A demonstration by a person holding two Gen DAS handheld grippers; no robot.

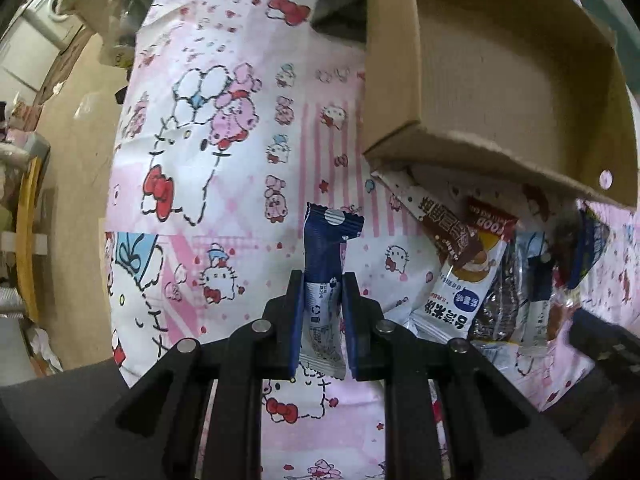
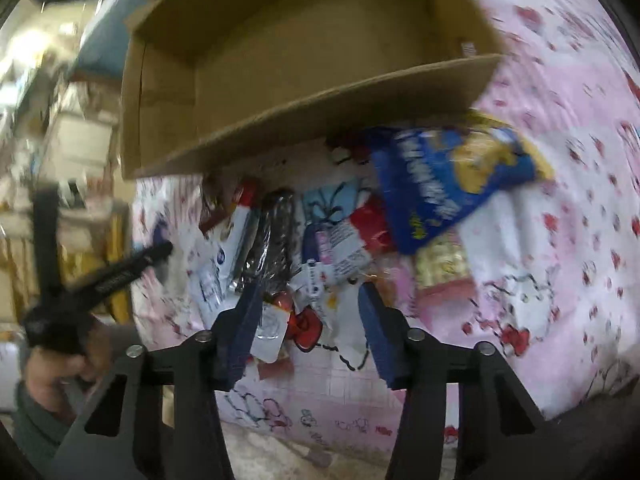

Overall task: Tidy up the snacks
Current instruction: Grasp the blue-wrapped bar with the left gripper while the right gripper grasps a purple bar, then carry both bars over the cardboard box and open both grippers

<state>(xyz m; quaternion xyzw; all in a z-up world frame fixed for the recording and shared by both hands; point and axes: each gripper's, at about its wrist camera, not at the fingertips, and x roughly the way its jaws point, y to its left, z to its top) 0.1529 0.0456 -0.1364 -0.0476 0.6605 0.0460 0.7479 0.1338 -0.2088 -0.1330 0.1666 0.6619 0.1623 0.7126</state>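
Observation:
My left gripper (image 1: 322,280) points down at the cloth and is shut on a slim blue-and-white snack packet (image 1: 325,240), which sticks out past the fingertips. To its right lies a pile of snack packets (image 1: 468,280) below an open cardboard box (image 1: 460,148). In the blurred right wrist view, my right gripper (image 2: 310,296) hangs over small packets (image 2: 320,276) with its jaws partly apart; the pads press on nothing. A large blue-and-yellow bag (image 2: 448,176) lies just beyond, near the box (image 2: 320,92). The left gripper (image 2: 100,276) shows at the left, held by a hand (image 2: 52,372).
A pink cartoon-print cloth (image 1: 224,140) covers the table. The box's inside looks bare. A dark grey object (image 1: 344,4) lies behind the box. Left of the table are a tan floor (image 1: 76,160) and household clutter (image 1: 24,240).

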